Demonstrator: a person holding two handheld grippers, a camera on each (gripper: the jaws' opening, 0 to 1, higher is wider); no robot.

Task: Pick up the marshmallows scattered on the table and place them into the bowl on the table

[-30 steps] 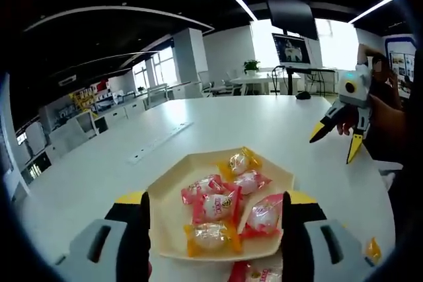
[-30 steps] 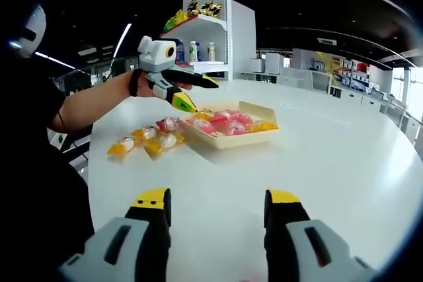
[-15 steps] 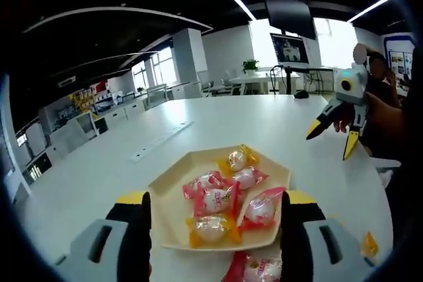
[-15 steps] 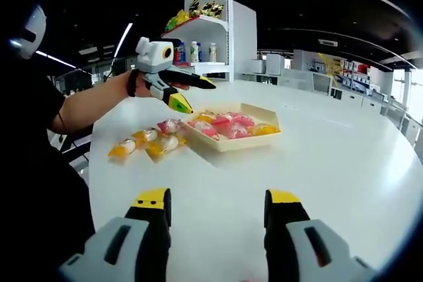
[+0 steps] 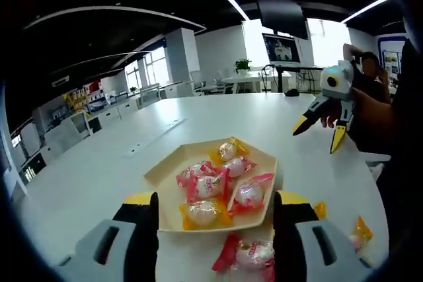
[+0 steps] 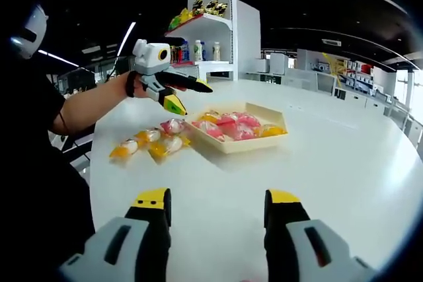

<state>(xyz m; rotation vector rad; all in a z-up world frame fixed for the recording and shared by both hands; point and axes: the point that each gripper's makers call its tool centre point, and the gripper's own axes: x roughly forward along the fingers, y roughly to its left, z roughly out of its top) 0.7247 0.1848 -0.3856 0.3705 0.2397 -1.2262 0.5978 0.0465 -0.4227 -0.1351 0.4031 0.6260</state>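
Bowl: a shallow cream bowl sits on the white table, at the centre of the left gripper view just past that gripper's jaw tips; in the right gripper view the bowl lies at about 12 o'clock, well apart from the jaws.

Sweets in bowl: several wrapped marshmallows, pink and yellow wrappers, lie inside it; in the right gripper view they show as a pink and yellow heap.

Loose sweets: a pink-wrapped marshmallow lies on the table just outside the bowl's near rim, at 6 o'clock between the left jaws. Two small yellow ones lie at about 4 o'clock. In the right gripper view a cluster of loose marshmallows lies beside the bowl at 9 o'clock of it.

Left gripper: the left gripper has its jaws spread wide, holding nothing; from the right gripper view it hangs in the air above the loose cluster and the bowl's edge.

Right gripper: the right gripper is spread apart over bare table, gripping nothing; in the left gripper view it is raised off the table at 2 o'clock.

Surroundings: a white shelf unit with bottles and packets stands behind the table.
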